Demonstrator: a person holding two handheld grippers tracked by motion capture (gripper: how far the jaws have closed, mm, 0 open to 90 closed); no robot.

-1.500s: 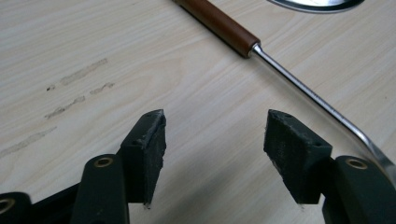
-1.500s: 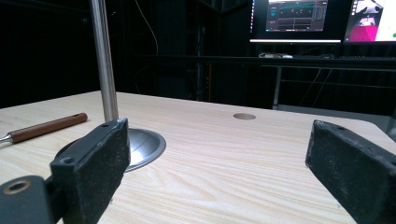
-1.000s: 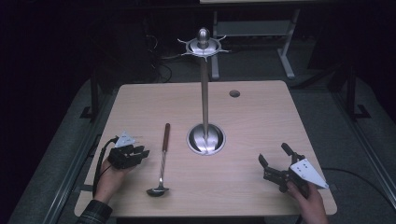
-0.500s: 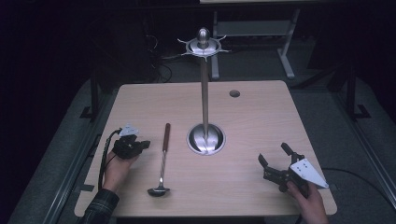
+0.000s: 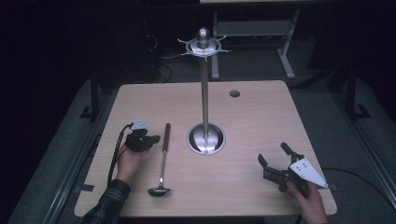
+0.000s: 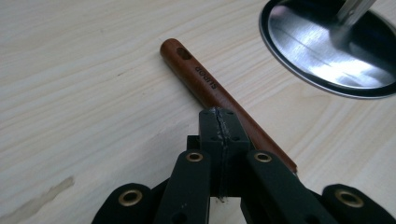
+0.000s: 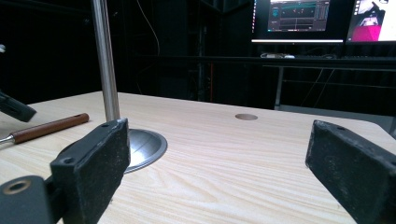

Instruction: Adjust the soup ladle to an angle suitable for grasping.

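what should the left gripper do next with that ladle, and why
Probably open first: the left gripper is shut, hovering above the ladle's wooden handle with nothing between its jaws. Opened, it could straddle the handle and close on it. The right gripper waits open, apart.

Ladle (image 5: pixel 163 156) flat on table, wooden handle pointing away, bowl near.

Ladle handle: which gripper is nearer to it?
Left. The left gripper, jaws closed, sits right beside the wooden handle of the ladle. The right gripper, jaws open, is across the table, past the stand's base.
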